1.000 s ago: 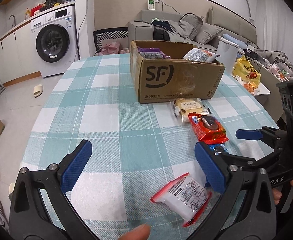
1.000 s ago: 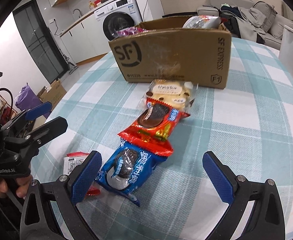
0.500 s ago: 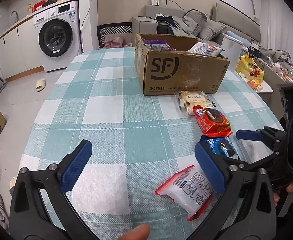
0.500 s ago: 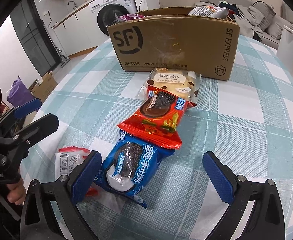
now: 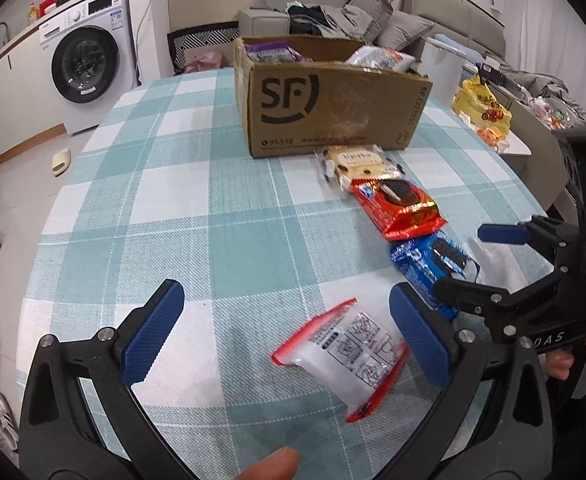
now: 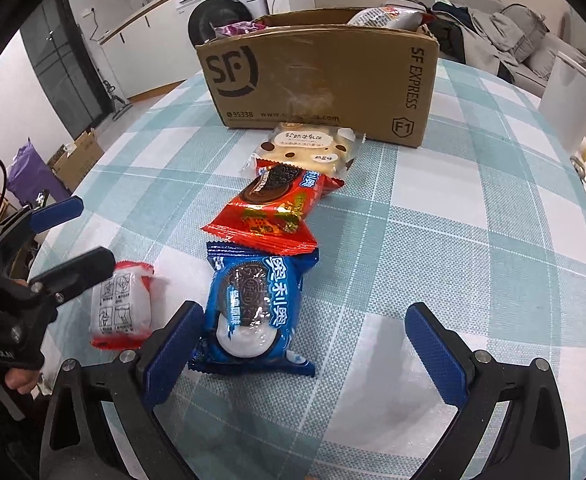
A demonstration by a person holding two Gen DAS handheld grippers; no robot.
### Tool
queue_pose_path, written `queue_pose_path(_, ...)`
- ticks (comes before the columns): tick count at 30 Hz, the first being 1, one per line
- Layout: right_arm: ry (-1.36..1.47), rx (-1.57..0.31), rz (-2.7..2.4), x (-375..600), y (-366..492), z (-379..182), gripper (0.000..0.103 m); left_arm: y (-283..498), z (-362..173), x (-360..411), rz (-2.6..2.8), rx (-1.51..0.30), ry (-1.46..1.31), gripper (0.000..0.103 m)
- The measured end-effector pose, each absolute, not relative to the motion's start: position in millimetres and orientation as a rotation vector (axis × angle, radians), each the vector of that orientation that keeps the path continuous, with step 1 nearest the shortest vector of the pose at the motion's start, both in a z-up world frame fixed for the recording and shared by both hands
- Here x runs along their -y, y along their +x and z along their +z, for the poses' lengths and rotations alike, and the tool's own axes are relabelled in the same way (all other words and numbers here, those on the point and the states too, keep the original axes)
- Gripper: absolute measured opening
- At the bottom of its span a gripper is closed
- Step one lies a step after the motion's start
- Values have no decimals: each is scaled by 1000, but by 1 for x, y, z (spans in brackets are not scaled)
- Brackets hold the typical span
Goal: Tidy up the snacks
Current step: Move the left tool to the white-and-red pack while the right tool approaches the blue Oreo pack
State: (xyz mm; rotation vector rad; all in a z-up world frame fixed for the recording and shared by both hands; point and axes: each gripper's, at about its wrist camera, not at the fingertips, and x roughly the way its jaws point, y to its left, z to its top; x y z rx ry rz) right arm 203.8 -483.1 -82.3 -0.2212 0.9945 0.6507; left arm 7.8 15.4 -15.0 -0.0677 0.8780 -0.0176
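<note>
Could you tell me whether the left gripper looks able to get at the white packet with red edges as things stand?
Probably yes: the left gripper is open, the white packet lies by its right finger, and nothing covers it.

Washing machine (image 5: 85, 60) far left; sofa (image 5: 373, 20) behind table; slipper (image 5: 61, 162) on floor.

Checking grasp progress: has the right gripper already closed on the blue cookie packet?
No. The right gripper stands wide open, and the blue cookie packet lies flat on the table beside its left finger.
</note>
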Motion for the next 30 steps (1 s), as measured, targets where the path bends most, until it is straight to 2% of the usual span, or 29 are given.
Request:
queue_pose_path(7,-264,-980,692,479,197,-83,101,9,-28,-1,-43,-943,-17,102)
queue_pose_path(11,-282,-987,695,478,197,-86,97,13,-37,2,-39,-984,-8,102)
queue_pose_path(22,-337,-984,721,483,196,-86,95,8,-35,-15,5,-1002,25,102)
queue_pose_path(27,-331,-989,750,482,195,-86,86,9,-35,-25,15,-1016,-23,102)
queue_pose_path(30,-331,-987,764,481,193,-86,84,9,-36,-23,8,-1026,-21,102)
